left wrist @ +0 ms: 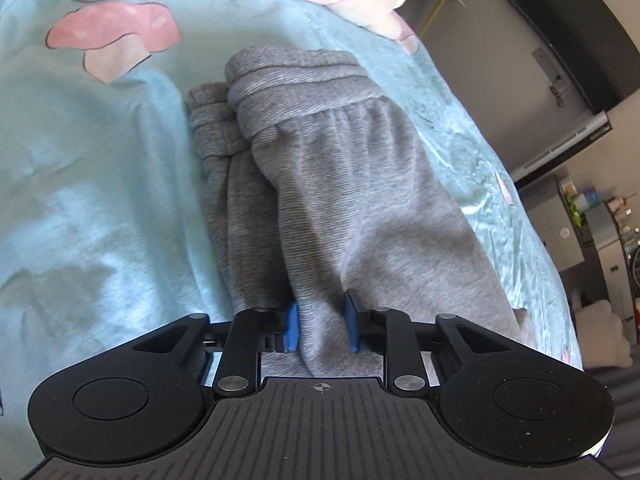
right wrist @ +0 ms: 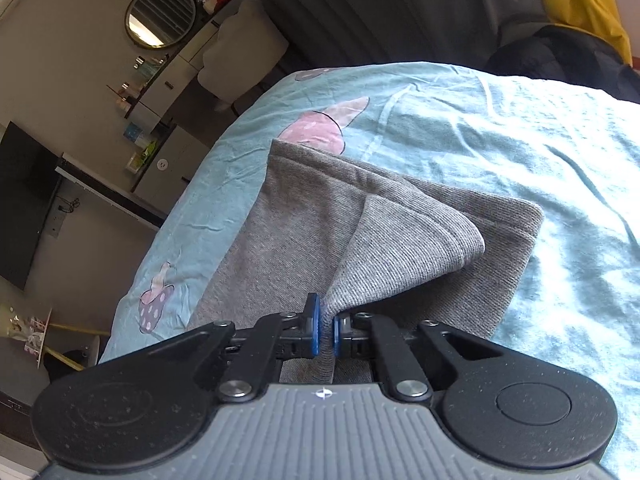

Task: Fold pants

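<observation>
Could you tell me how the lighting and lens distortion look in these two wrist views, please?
Left wrist view: fisheye curves the bed edge; soft daylight, with dim patches on the blue sheet; grey pants sharp. Right wrist view: tilted horizon, bright washed-out sheet at right, dim room at left, round mirror reflecting light.

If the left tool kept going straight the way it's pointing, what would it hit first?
The left tool is already shut on the gray pants, so it would push further into that fabric, toward the waistband. Depth is unclear.
</observation>
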A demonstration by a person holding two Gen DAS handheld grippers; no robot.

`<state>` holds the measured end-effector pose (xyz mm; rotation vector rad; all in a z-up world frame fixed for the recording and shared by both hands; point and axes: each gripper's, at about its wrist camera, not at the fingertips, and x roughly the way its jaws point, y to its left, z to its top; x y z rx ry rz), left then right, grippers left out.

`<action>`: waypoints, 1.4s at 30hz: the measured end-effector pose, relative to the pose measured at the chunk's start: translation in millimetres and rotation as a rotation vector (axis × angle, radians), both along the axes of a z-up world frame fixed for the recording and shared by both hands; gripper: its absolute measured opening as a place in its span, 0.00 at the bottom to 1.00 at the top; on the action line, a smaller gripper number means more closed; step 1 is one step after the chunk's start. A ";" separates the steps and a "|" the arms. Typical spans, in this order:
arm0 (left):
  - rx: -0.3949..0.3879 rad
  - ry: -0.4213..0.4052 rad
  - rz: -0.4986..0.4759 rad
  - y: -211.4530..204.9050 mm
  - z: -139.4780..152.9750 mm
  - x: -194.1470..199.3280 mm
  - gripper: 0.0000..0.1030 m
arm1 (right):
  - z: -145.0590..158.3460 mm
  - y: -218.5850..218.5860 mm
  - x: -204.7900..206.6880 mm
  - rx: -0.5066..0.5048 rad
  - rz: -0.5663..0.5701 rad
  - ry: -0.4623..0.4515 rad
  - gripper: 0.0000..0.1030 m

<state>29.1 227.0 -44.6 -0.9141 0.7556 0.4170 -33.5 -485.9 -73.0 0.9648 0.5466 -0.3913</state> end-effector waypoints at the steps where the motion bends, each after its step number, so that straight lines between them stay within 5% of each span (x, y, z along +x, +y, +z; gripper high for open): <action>1: -0.012 0.004 0.004 2.1 -0.7 -0.7 0.22 | -1.9 -2.3 0.0 0.016 -0.006 0.001 0.10; 8: -0.074 0.008 0.022 9.6 -2.2 -2.8 0.19 | -13.1 -4.7 13.2 0.053 -0.007 0.061 0.10; 14: 0.000 0.010 0.006 3.7 10.1 -7.3 0.11 | 34.9 16.2 -0.1 -0.220 0.019 0.006 0.04; 17: 0.045 -0.006 -0.020 -0.1 17.9 -12.2 0.11 | 48.2 16.6 -17.2 -0.253 -0.002 -0.043 0.04; 22: 0.151 0.053 -0.042 -5.8 25.5 -15.8 0.11 | 16.7 3.6 -6.4 -0.247 -0.008 0.209 0.07; 25: 0.226 0.083 -0.036 -7.2 36.8 -19.6 0.12 | 15.1 -5.0 -22.3 -0.207 -0.098 0.215 0.15; 29: 0.375 0.044 -0.094 -30.7 62.2 -10.5 0.24 | 41.3 4.5 -30.2 -0.345 -0.134 0.197 0.20; 30: 0.401 0.018 -0.122 -41.3 68.5 -4.6 0.30 | 50.3 11.2 -28.9 -0.390 -0.142 0.181 0.20; 31: 0.419 -0.008 -0.155 -53.0 73.3 2.5 0.46 | 59.2 19.7 -26.5 -0.429 -0.140 0.157 0.20; 32: 0.430 -0.034 -0.187 -65.1 76.0 10.9 0.64 | 65.6 29.3 -22.6 -0.462 -0.123 0.131 0.21; 34: 0.452 -0.065 -0.238 -89.1 71.9 28.9 0.71 | 75.0 49.8 -6.7 -0.504 -0.047 0.097 0.23; 36: 0.467 -0.018 -0.305 -109.3 54.8 52.1 0.71 | 76.5 74.7 10.2 -0.521 0.055 0.071 0.23; 40: 0.540 0.214 -0.364 -124.7 7.6 78.1 0.64 | 68.4 136.3 40.6 -0.569 0.295 0.039 0.27; 42: 0.536 0.185 -0.371 -118.5 6.3 70.0 0.64 | 60.0 160.3 49.5 -0.599 0.386 0.041 0.39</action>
